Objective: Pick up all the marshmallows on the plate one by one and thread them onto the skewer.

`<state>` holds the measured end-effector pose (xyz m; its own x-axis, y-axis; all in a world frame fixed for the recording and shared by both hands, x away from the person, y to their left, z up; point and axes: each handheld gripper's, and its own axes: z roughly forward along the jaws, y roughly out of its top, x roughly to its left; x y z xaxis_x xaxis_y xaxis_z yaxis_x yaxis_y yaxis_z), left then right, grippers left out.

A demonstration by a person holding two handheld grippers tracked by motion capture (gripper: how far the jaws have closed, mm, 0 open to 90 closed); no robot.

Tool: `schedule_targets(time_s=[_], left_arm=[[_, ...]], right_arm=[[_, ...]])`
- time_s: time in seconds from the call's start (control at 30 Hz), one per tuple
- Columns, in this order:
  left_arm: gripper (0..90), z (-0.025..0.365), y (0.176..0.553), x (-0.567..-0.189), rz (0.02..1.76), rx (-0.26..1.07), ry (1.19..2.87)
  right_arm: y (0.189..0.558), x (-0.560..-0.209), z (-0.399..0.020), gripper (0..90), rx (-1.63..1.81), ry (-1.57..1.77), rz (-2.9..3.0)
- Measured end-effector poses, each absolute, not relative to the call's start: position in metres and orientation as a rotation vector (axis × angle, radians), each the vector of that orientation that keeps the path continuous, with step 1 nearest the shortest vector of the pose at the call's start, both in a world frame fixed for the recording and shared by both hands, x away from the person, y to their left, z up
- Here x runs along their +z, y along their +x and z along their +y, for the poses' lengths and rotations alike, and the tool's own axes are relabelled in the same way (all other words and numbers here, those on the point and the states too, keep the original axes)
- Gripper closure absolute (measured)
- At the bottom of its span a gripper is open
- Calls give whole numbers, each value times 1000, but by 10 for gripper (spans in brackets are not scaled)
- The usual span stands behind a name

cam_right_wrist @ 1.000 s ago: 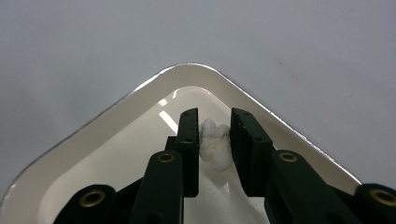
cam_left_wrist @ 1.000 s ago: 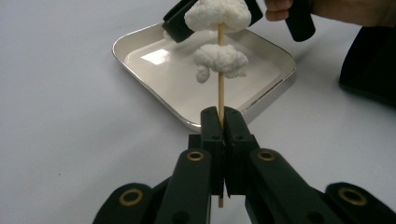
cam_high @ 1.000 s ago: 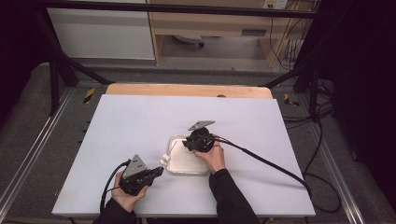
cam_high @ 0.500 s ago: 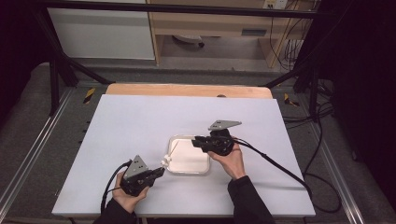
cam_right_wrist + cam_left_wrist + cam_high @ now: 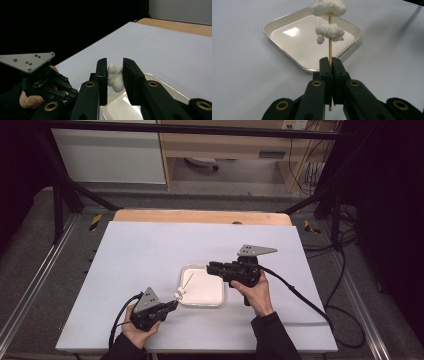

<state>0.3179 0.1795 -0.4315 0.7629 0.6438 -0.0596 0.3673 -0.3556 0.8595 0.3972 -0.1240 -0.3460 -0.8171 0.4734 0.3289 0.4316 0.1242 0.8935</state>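
The left gripper (image 5: 331, 65) has its fingers clamped on a thin wooden skewer (image 5: 330, 48) carrying two white fluffy lumps (image 5: 329, 32), held over the near edge of the shallow white square tray (image 5: 215, 295) on the white counter (image 5: 140, 255). Above the tray's far right corner, the right gripper (image 5: 115, 72) pinches a third white fluffy piece (image 5: 115, 77) between its fingers.

A thin wooden skewer (image 5: 330, 35) stands upright over the white square tray's (image 5: 287, 53) edge, two fluffy white marshmallow pieces (image 5: 329, 32) threaded on it. A third white piece (image 5: 115, 77) sits pinched above the tray.
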Motion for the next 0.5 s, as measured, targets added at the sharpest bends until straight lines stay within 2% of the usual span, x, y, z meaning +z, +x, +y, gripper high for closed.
schedule_targets(time_s=[0.5], left_arm=[[886,179,316,-431,765,352,1989]], right_arm=[[409,-355,-99,754,1873,966,2403]])
